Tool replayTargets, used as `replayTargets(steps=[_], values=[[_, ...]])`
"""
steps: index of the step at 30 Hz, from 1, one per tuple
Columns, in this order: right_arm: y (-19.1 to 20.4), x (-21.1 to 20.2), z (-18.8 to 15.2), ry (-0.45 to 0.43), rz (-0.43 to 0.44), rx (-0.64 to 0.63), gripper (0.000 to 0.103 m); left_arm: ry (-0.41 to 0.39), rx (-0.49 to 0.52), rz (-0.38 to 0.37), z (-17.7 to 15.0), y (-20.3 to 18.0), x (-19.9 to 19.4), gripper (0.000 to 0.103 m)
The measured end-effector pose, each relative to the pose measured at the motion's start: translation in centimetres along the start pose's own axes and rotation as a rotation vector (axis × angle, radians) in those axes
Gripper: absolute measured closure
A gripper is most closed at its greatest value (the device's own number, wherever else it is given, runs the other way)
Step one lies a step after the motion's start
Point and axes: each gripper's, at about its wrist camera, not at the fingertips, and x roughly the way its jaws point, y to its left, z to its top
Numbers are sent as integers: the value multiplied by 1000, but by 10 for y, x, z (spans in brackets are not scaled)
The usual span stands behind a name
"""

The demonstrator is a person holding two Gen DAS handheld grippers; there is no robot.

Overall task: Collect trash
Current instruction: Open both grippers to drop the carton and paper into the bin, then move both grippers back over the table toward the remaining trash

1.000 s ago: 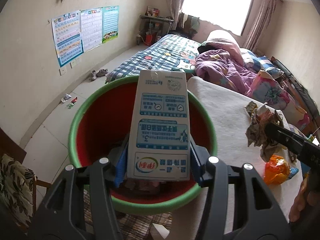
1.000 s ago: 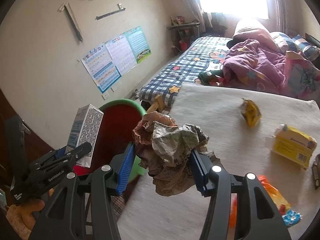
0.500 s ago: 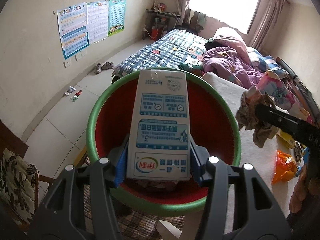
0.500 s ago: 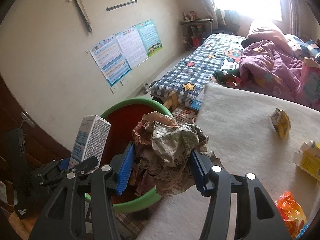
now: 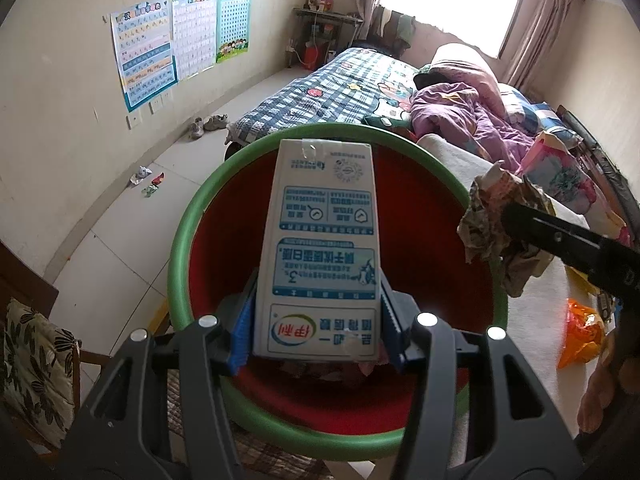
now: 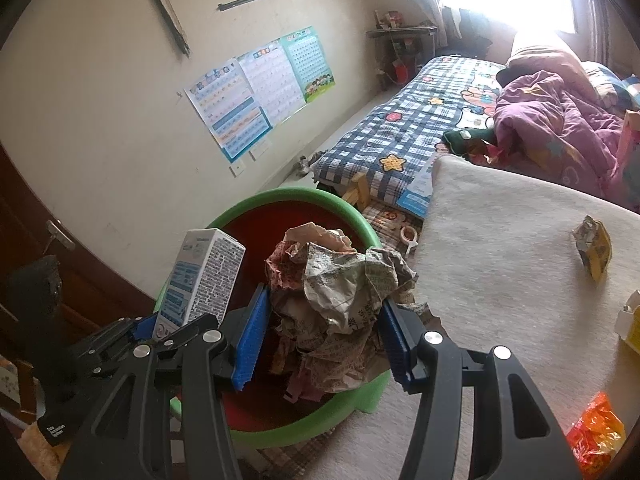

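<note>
My left gripper (image 5: pixel 316 332) is shut on a white and blue milk carton (image 5: pixel 320 248), held over the mouth of a red bin with a green rim (image 5: pixel 180 240). In the right wrist view the same carton (image 6: pixel 200 280) stands at the left, over that bin (image 6: pixel 280 200). My right gripper (image 6: pixel 324 340) is shut on a ball of crumpled newspaper (image 6: pixel 340 292), which hangs over the bin's right side. The newspaper (image 5: pixel 492 224) and the right gripper's black arm show at the right of the left wrist view.
A table with a pale cloth (image 6: pixel 500 260) lies right of the bin, carrying a yellow wrapper (image 6: pixel 594 248), an orange snack bag (image 6: pixel 596 436) and a yellow box (image 6: pixel 630 328). A bed with a checked quilt (image 5: pixel 340 84) stands behind. Scraps (image 5: pixel 146 178) lie on the floor.
Both grippers have shifted over the bin: it now fills the left wrist view, and the newspaper ball has gone from above the table edge to above the bin. Both grips are unchanged.
</note>
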Motion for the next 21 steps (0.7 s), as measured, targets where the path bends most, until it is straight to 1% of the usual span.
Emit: replayTargets(steps=[5, 6, 7, 9, 10, 11, 12, 16, 21], values=[[1, 0, 2, -5, 23, -4, 50, 6, -7, 8, 0, 1, 3, 53], [1, 0, 2, -7, 31, -5, 48, 7, -10, 12, 0, 2, 3, 53], [1, 0, 2, -9, 42, -6, 42, 7, -13, 17, 0, 2, 3, 53], [3, -1, 1, -16, 67, -3, 34, 12, -18, 21, 0, 3, 5, 47], [3, -2, 1, -21, 72, -3, 33, 8, -19, 23, -1, 3, 4, 40], [4, -4, 1, -26, 76, -6, 33, 1, -20, 28, -1, 3, 3, 37], [4, -5, 1, -28, 78, -7, 32, -9, -21, 33, -2, 3, 1, 37], [0, -17, -2, -44, 80, 2, 31, -18, -25, 35, -1, 1, -2, 36], [-20, -38, -7, -64, 40, 38, 31, -23, -15, 17, -2, -9, -6, 36]])
